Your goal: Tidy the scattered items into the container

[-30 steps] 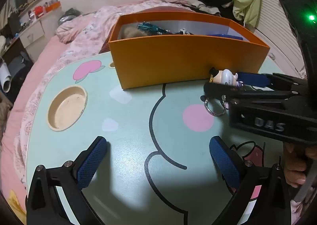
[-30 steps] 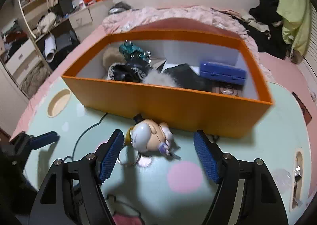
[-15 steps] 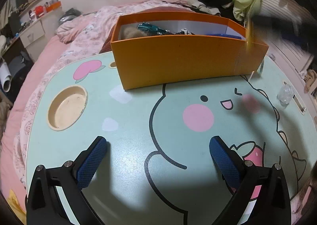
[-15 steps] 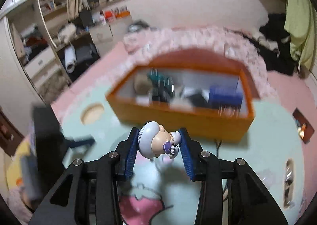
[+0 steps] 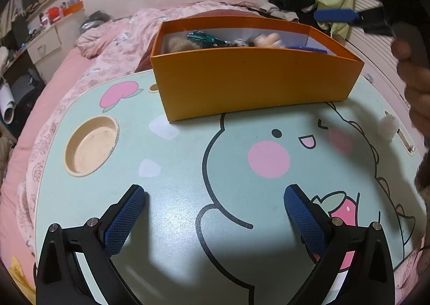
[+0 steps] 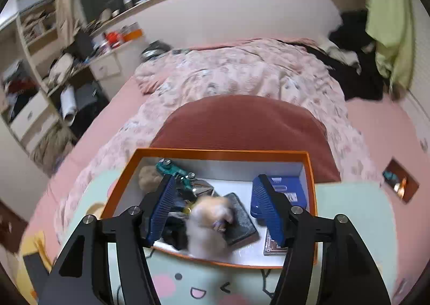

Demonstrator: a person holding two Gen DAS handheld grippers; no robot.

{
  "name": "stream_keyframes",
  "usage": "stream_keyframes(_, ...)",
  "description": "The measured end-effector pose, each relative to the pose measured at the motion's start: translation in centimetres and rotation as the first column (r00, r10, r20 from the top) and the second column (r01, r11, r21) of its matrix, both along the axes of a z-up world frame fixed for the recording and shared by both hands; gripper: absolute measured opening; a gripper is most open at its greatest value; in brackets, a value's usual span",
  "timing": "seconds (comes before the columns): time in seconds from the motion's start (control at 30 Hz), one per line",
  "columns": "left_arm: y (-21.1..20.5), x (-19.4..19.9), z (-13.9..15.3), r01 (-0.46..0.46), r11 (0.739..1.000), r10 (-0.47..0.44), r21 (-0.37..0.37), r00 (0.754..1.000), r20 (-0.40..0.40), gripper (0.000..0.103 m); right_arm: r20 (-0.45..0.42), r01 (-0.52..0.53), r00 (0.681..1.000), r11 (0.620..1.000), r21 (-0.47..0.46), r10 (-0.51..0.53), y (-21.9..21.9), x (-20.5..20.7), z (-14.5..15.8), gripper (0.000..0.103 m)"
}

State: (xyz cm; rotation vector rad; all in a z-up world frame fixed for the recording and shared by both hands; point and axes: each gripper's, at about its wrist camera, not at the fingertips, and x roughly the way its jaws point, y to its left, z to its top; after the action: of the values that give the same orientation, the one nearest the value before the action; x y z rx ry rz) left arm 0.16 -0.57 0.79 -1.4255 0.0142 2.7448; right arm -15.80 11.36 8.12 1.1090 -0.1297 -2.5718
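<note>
The orange box [image 5: 252, 84] stands at the far side of the mint cartoon table [image 5: 188, 170]. My right gripper [image 6: 213, 211] hangs open above the box [image 6: 223, 153]. The small figure keychain [image 6: 209, 227], blurred, is below the fingers, free of them, over or in the box. It also shows as a blur inside the box in the left wrist view [image 5: 264, 40]. My left gripper [image 5: 215, 213] is open and empty, low over the near part of the table. The right gripper appears at the top right there [image 5: 338, 13].
The box holds a teal toy car [image 6: 174, 172], a dark pad [image 6: 239, 217], a blue case [image 6: 290, 192] and a fuzzy beige item [image 6: 147, 176]. A white fluffy ball [image 5: 387, 123] lies at the table's right edge. A round cup recess [image 5: 91, 144] is at left. A pink bed lies beyond.
My right gripper shut on the figure, lifted it off the table, carried it over the box and opened; the figure is now free below the fingers. The left gripper has not moved.
</note>
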Motion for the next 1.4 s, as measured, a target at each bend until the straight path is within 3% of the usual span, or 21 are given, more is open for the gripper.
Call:
stream_keyframes(0.07,0.0,0.0,0.0,0.0,1.0,0.0,-0.001,1.0,0.0,0.103,0.019,0.002,1.0,1.0,-0.001,-0.002,0.5,0.5,-0.5,0.062)
stream_keyframes(0.33,0.0,0.0,0.0,0.0,1.0,0.0,0.0,1.0,0.0,0.103,0.005,0.011,1.0,0.991,0.136,-0.012,0.1,2.9,-2.0,0.062)
stream_keyframes(0.67,0.0,0.0,0.0,0.0,1.0,0.0,0.0,1.0,0.0,0.103,-0.031,0.019,0.999,0.986,0.168,-0.014,0.3,5.8,-1.9,0.062)
stream_keyframes(0.83,-0.1,0.0,0.0,0.0,1.0,0.0,0.0,1.0,0.0,0.103,-0.036,0.009,0.999,0.991,0.132,-0.005,1.0,8.0,-1.5,0.062)
stream_keyframes(1.13,-0.3,0.3,-0.1,-0.07,0.998,0.07,-0.005,0.998,-0.003,0.103,0.091,0.021,0.995,0.984,0.177,-0.038,2.1,10.9,-6.4,0.066)
stream_keyframes(1.2,-0.3,0.3,-0.1,-0.073,0.997,0.073,-0.007,0.997,-0.006,0.103,0.118,0.019,0.992,0.976,0.218,-0.045,1.9,11.0,-7.8,0.07)
stream_keyframes(1.27,-0.3,0.2,-0.1,-0.087,0.996,0.087,-0.009,0.996,-0.009,0.103,0.08,0.037,0.995,0.958,0.283,-0.062,1.6,11.3,-8.4,0.089)
stream_keyframes(1.37,-0.2,-0.1,-0.1,-0.155,0.988,0.154,-0.012,0.988,-0.009,0.103,0.102,0.026,0.993,0.965,0.26,-0.054,1.7,11.0,-8.8,0.093)
stream_keyframes(1.4,-0.1,-0.2,-0.1,-0.172,0.985,0.172,-0.015,0.985,-0.009,0.103,0.114,0.025,0.992,0.965,0.261,-0.057,1.7,10.8,-8.8,0.102)
